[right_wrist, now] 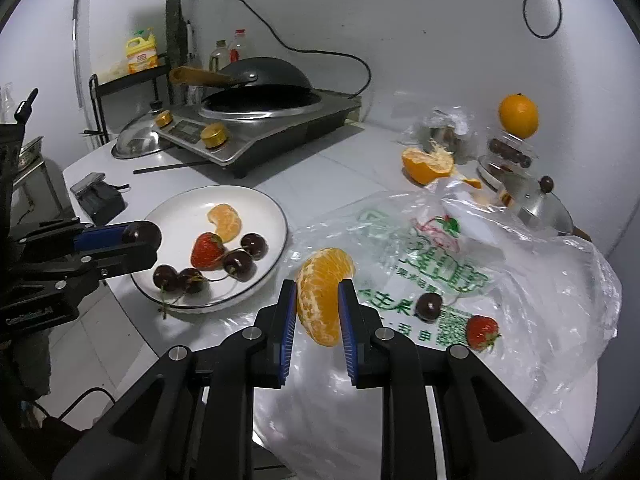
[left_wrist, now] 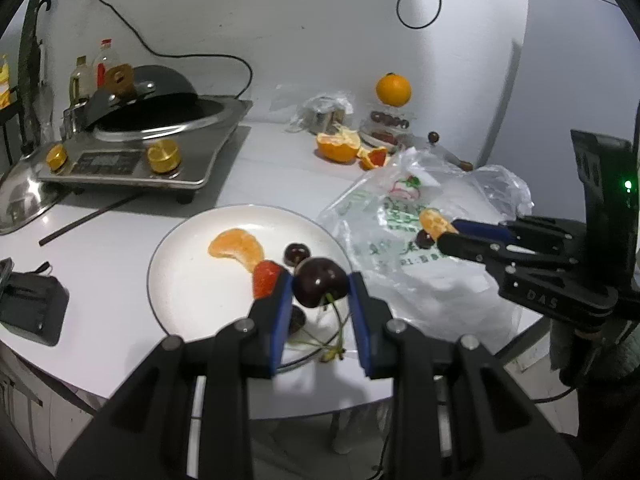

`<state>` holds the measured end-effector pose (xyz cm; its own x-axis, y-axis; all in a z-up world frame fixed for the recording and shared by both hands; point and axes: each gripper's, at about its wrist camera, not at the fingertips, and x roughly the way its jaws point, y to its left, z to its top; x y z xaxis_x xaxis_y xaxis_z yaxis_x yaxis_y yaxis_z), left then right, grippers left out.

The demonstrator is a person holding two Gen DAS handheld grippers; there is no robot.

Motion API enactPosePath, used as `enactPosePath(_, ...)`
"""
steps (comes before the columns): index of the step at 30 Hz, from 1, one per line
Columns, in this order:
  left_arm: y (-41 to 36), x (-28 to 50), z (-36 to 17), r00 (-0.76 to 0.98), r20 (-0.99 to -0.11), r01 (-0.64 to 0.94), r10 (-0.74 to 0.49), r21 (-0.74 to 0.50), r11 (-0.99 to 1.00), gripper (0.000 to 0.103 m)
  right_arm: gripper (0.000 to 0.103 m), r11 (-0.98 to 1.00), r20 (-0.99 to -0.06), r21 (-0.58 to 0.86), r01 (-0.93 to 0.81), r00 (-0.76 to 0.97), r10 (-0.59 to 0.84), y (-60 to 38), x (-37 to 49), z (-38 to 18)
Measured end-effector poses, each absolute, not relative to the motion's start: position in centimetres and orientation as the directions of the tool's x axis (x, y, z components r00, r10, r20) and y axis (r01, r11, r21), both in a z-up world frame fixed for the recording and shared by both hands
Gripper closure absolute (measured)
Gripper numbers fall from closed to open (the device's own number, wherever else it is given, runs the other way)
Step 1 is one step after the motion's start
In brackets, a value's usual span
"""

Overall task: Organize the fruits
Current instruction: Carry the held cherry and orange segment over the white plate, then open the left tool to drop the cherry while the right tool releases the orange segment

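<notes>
My left gripper [left_wrist: 320, 296] is shut on a dark cherry [left_wrist: 321, 282] and holds it above the white plate [left_wrist: 176, 280]. The plate [right_wrist: 264, 208] holds an orange segment [right_wrist: 226, 221], a strawberry [right_wrist: 206, 250] and several cherries [right_wrist: 239, 265]. My right gripper [right_wrist: 318, 312] is shut on an orange segment [right_wrist: 325, 292] above the plastic bag [right_wrist: 520, 280]; it shows in the left wrist view [left_wrist: 436, 236] too. On the bag lie a cherry [right_wrist: 429, 306] and a strawberry [right_wrist: 482, 332].
An induction cooker with a wok [right_wrist: 256, 120] stands at the back left, a steel lid [right_wrist: 138, 144] beside it. A peeled half orange [right_wrist: 427, 163], a whole orange [right_wrist: 518, 115] on stacked containers and a pot lid [right_wrist: 540, 208] are at the back right. A black box [right_wrist: 98, 196] lies left of the plate.
</notes>
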<state>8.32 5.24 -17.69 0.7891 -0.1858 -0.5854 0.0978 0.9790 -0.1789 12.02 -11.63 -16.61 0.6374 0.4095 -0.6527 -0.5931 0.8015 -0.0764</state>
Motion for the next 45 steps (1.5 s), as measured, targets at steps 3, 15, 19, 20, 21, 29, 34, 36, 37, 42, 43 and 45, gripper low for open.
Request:
enactPosePath(3,5.9,8.3,-18.0,0.789,-0.588,0.087,-0.181,-0.184,0.979,0.074,0.081,0.79,-0.654,-0.074,-0.609,0.627,0.422,-10.9,12.0,-16.7)
enactPosePath(15,8.4,9.1,-19.1,0.787,-0.595,0.046,-0.162,-0.205,0.978,0.074,0.081,0.737,-0.665,-0.077,-0.671,0.585,0.464,-7.3,12.4,-17.1)
enactPosePath(19,9.3,9.7,-19.4,0.785,-0.6,0.034,-0.155,-0.208,0.977,0.074,0.081,0.725,-0.67,-0.075,-0.684,0.573,0.472,-6.4,12.9,-17.3)
enactPosePath(20,9.6,9.9,-19.6,0.784,-0.602,0.031,-0.153,-0.209,0.977,0.074,0.081,0.723,-0.671,-0.074,-0.687,0.571,0.473,-6.2,13.0,-17.4)
enactPosePath(21,9.8,10.1,-19.7,0.782,-0.604,0.027,-0.152,-0.211,0.977,0.074,0.081,0.72,-0.671,-0.073,-0.69,0.568,0.477,-5.9,13.1,-17.4)
enactPosePath(29,11.2,12.0,-21.0,0.767,-0.625,0.005,-0.145,-0.22,0.975,0.074,0.081,0.702,-0.678,-0.06,-0.71,0.545,0.493,-4.6,14.3,-18.1)
enactPosePath(34,11.5,13.3,-21.6,0.758,-0.636,-0.004,-0.142,-0.223,0.975,0.074,0.081,0.691,-0.686,-0.053,-0.721,0.529,0.5,-4.1,15.2,-18.7)
enactPosePath(36,11.6,13.8,-21.8,0.757,-0.638,-0.008,-0.142,-0.226,0.974,0.074,0.081,0.688,-0.687,-0.049,-0.724,0.524,0.503,-4.0,15.6,-18.9)
enactPosePath(37,11.7,14.1,-21.9,0.756,-0.639,-0.009,-0.14,-0.225,0.974,0.074,0.081,0.686,-0.687,-0.047,-0.726,0.522,0.505,-3.9,15.8,-18.9)
enactPosePath(42,11.9,15.4,-22.4,0.748,-0.648,-0.011,-0.141,-0.224,0.974,0.074,0.081,0.684,-0.685,-0.037,-0.729,0.517,0.514,-3.7,16.9,-19.3)
enactPosePath(43,11.9,15.6,-22.4,0.747,-0.65,-0.011,-0.142,-0.225,0.974,0.074,0.081,0.685,-0.684,-0.033,-0.728,0.516,0.516,-3.7,17.0,-19.3)
enactPosePath(45,11.9,16.1,-22.6,0.743,-0.655,-0.01,-0.141,-0.221,0.975,0.074,0.081,0.687,-0.685,-0.027,-0.726,0.514,0.517,-3.7,17.3,-19.5)
